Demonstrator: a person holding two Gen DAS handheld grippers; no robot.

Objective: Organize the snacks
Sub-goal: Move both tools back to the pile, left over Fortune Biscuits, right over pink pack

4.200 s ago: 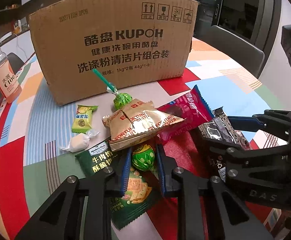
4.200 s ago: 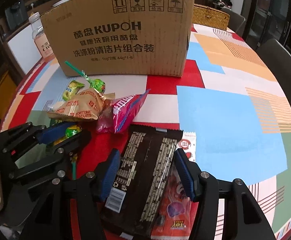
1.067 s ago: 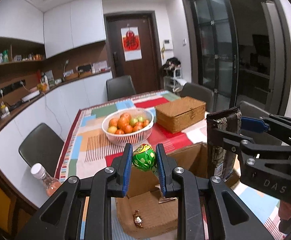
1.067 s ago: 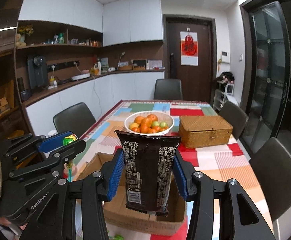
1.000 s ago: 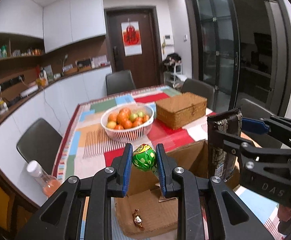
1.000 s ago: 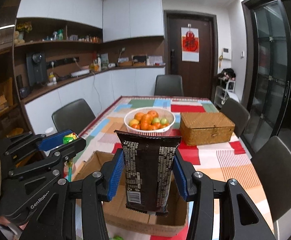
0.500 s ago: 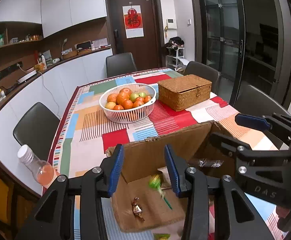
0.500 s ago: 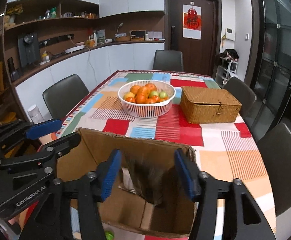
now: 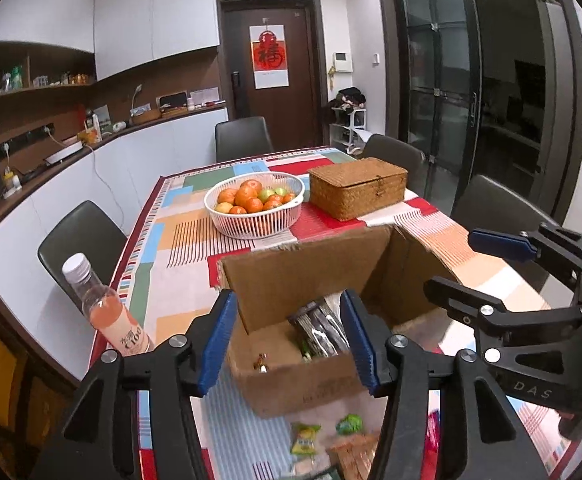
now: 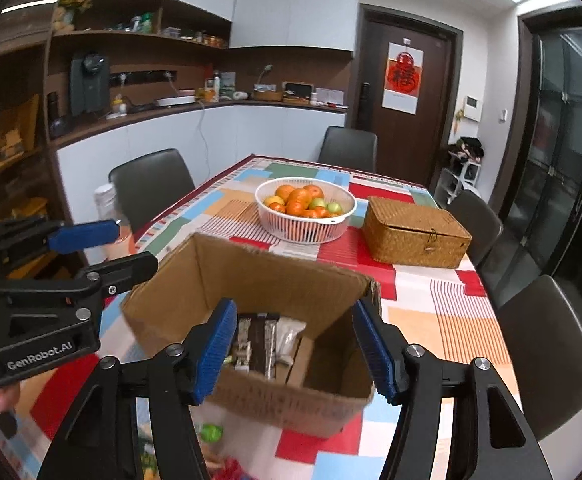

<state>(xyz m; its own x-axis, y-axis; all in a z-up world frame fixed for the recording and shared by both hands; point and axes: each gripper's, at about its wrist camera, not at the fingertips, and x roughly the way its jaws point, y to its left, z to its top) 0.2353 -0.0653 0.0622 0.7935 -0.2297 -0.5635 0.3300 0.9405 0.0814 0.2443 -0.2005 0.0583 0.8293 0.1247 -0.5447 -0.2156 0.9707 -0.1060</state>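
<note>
Both grippers wide open and empty above the cardboard box [image 9: 311,276].

Left wrist view: our left gripper [image 9: 289,338] spreads its fingers wide; the dark snack packet [image 9: 323,330] lies inside the box, loose snacks [image 9: 307,438] on the table [image 9: 171,264] at 6 o'clock.
Right wrist view: our right gripper [image 10: 295,350] gapes likewise, holding nothing; the packet [image 10: 259,340] rests in the box [image 10: 251,280].

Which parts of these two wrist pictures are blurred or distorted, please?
Left wrist view: strong fisheye bending at the dark doors; the snacks below the cardboard box are smeared. Right wrist view: the box's near wall and the bottle are motion-blurred; the fruit basket stays sharp.
</note>
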